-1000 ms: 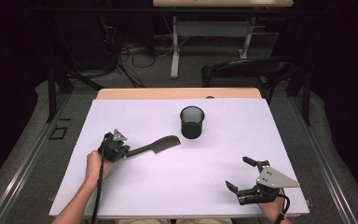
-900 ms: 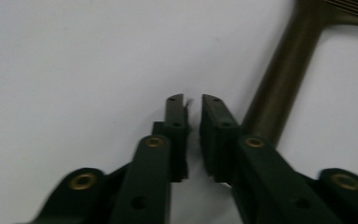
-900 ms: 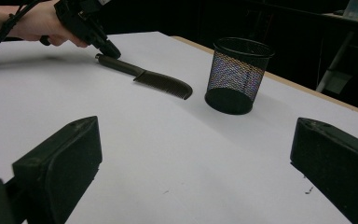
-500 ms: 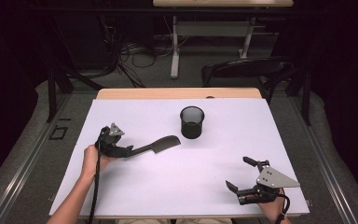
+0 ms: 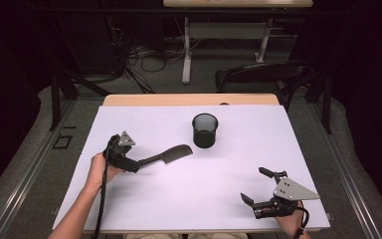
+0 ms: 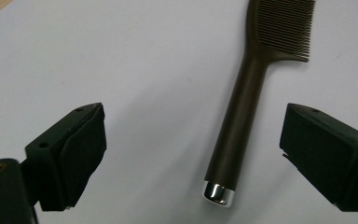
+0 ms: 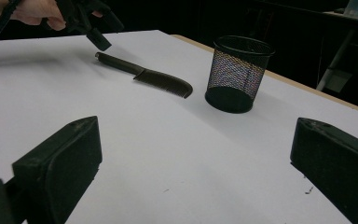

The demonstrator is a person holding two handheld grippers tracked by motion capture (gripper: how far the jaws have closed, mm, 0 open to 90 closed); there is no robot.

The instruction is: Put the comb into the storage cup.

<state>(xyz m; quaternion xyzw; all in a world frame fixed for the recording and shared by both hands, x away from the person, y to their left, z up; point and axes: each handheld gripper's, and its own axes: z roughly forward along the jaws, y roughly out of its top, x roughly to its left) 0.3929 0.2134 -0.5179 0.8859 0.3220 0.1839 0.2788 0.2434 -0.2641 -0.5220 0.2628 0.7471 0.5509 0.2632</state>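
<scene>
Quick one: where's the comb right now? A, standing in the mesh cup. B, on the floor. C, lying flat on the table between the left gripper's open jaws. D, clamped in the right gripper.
C: the comb lies flat on the table, its handle between the left gripper's open jaws, touching neither pad.

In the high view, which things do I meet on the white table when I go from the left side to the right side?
Left hand-held gripper → comb → mesh cup → right hand-held gripper.
</scene>
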